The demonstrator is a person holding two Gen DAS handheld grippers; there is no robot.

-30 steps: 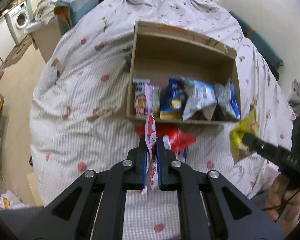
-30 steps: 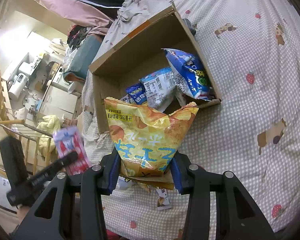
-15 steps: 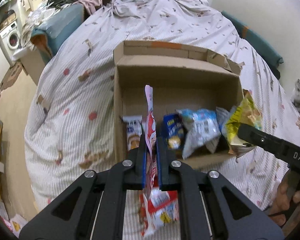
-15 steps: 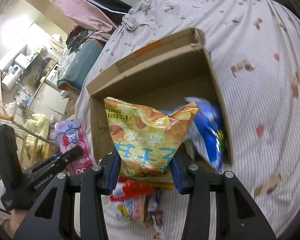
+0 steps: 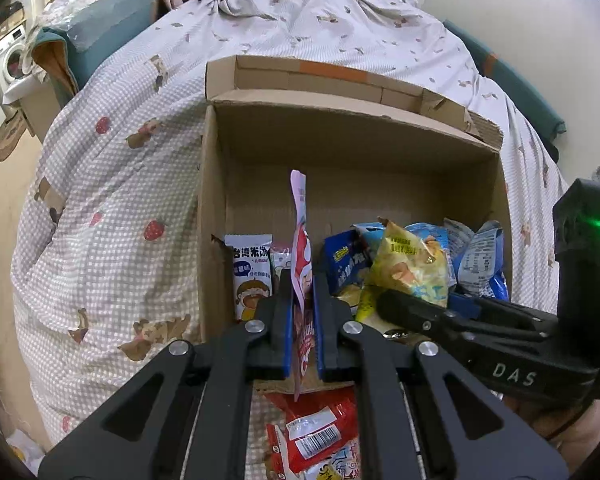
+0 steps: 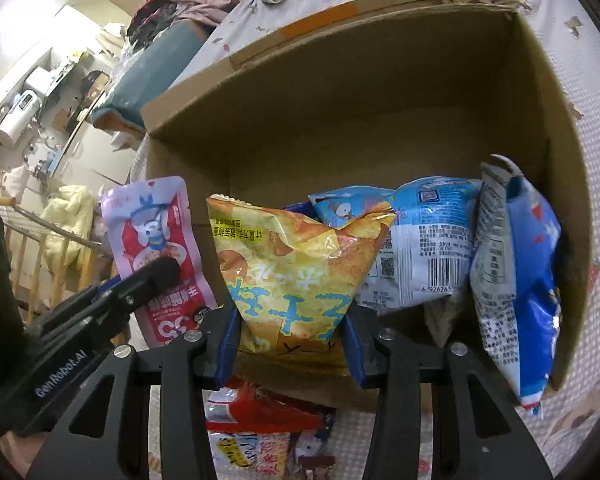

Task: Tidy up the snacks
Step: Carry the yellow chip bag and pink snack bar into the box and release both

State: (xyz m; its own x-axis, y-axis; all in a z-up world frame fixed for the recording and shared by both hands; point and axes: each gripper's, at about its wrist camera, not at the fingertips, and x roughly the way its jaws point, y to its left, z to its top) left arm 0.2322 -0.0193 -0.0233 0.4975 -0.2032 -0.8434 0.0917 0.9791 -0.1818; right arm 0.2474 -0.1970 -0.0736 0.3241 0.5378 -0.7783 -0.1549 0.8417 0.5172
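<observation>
Your left gripper [image 5: 302, 300] clamps a flat pink-and-red pouch [image 5: 300, 240]; your right gripper [image 6: 292, 344] grips a crinkled yellow chip bag [image 6: 296, 272], both above the open brown cardboard box [image 5: 340, 148].

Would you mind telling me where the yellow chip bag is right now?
The yellow chip bag is clamped in the right hand-held gripper, centre of the right wrist view, over the cardboard box's front edge, beside the pink pouch.

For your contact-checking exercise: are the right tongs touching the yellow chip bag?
Touching. The right wrist view shows the right tongs with both blue pads pressed against the sides of the yellow chip bag, pinching its lower end narrow over the cardboard box.
</observation>
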